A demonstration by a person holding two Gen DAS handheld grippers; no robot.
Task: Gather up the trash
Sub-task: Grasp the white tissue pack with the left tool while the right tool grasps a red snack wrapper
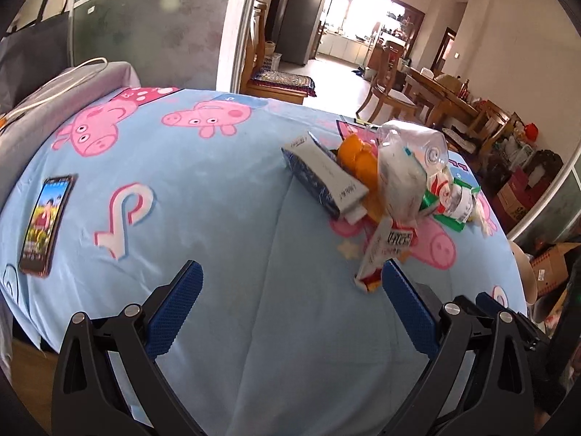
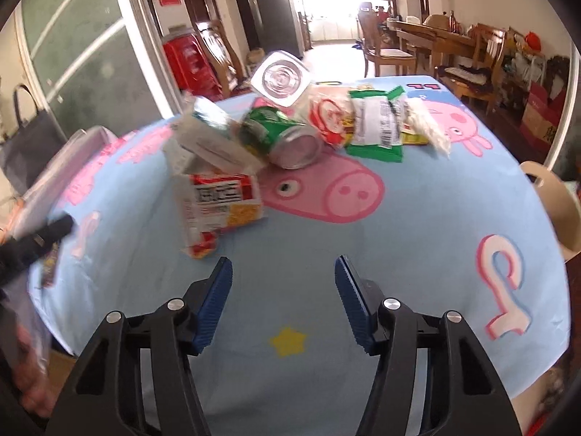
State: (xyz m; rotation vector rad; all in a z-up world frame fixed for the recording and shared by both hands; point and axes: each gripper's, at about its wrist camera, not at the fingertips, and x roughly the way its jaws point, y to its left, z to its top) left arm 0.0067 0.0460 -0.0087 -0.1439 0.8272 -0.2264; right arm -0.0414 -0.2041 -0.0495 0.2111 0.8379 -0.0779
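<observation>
Both grippers hover empty over the blue cartoon-print surface (image 2: 417,218), so the step in hand looks like the approach, with nothing collected yet. The right gripper (image 2: 283,279) has its fingers apart, aimed at the trash pile; the left gripper (image 1: 292,283) is spread wider, its right finger just beside the red-and-white carton (image 1: 381,254). That carton lies nearest, so the next move probably calls for closing on it. Beyond it the heap holds one green can (image 2: 287,138), one clear plastic bottle (image 2: 281,78), one green snack wrapper (image 2: 377,127) and one blue box (image 1: 323,178). One phone (image 1: 45,223) lies well apart.
</observation>
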